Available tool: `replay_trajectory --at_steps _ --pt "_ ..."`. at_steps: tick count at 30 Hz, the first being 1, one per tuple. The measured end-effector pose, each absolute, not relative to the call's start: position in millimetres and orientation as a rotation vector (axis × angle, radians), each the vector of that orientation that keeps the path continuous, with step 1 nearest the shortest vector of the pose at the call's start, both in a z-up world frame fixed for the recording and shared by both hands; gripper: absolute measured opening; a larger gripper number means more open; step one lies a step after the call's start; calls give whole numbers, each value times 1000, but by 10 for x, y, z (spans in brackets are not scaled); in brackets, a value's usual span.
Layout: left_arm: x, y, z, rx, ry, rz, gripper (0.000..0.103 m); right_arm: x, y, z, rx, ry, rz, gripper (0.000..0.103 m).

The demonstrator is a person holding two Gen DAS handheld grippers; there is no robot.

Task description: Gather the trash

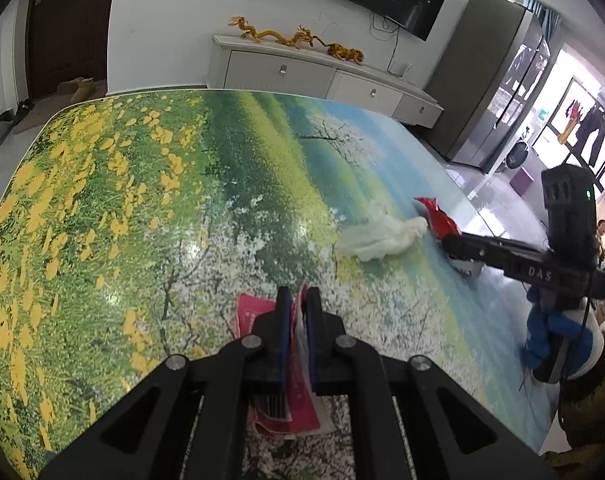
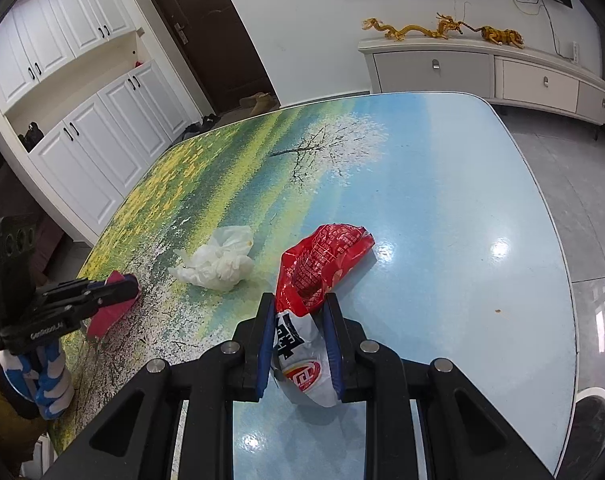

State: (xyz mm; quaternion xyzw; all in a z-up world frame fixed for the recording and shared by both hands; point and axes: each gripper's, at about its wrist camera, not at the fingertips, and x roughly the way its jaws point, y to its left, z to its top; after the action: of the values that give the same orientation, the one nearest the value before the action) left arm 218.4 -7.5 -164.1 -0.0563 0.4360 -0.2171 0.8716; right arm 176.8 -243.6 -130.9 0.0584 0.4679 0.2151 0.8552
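On the table (image 2: 442, 184), whose top bore a printed landscape of yellow flowers, green meadow and pale sky, three pieces of trash were in view. The left gripper (image 1: 297, 300) was clamped on a pink wrapper (image 1: 258, 312), its blue-padded fingers pressed against the thin packet from both sides; from the right wrist camera the same gripper (image 2: 124, 286) appeared at the table's left edge with the pink wrapper (image 2: 110, 312) pinched at its tip, though whether the packet touched the surface could not be told. The right gripper (image 2: 298, 308) was closed on a red and white snack bag (image 2: 322, 264), the white lower part caught between the pads and the crumpled red upper part projecting forward onto the sky-blue area of the tabletop. In the left wrist view the snack bag (image 1: 436, 216) lay near the table's right edge, partly hidden by the right gripper's dark body (image 1: 462, 252). A crumpled white plastic bag (image 2: 218, 260) rested loose on the surface between the two grippers, just beside the red bag and held by neither. Behind the table stood a low white cabinet (image 2: 502, 68) carrying golden dragon figures (image 2: 442, 28).
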Motion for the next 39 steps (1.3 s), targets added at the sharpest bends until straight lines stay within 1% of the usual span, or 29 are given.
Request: replay_trajectory --at_steps 13,22,31,36,39 --pt "2337 60 -1628 -178 901 -398 6 1934 -2376 -1287 117 968 484 22" --pt "2513 26 -1623 -195 908 -404 6 1840 -2440 -1299 145 968 498 22" --pt "2673 -345 -1466 -197 895 -465 7 1735 -2646 -1274 169 963 484 22" --pt "2665 -698 -1393 -123 886 -525 7 1677 -2779 -1260 200 956 471 22" --pt "2703 -873 -1465 -90 908 -529 10 1654 -2819 -1244 216 951 465 22"
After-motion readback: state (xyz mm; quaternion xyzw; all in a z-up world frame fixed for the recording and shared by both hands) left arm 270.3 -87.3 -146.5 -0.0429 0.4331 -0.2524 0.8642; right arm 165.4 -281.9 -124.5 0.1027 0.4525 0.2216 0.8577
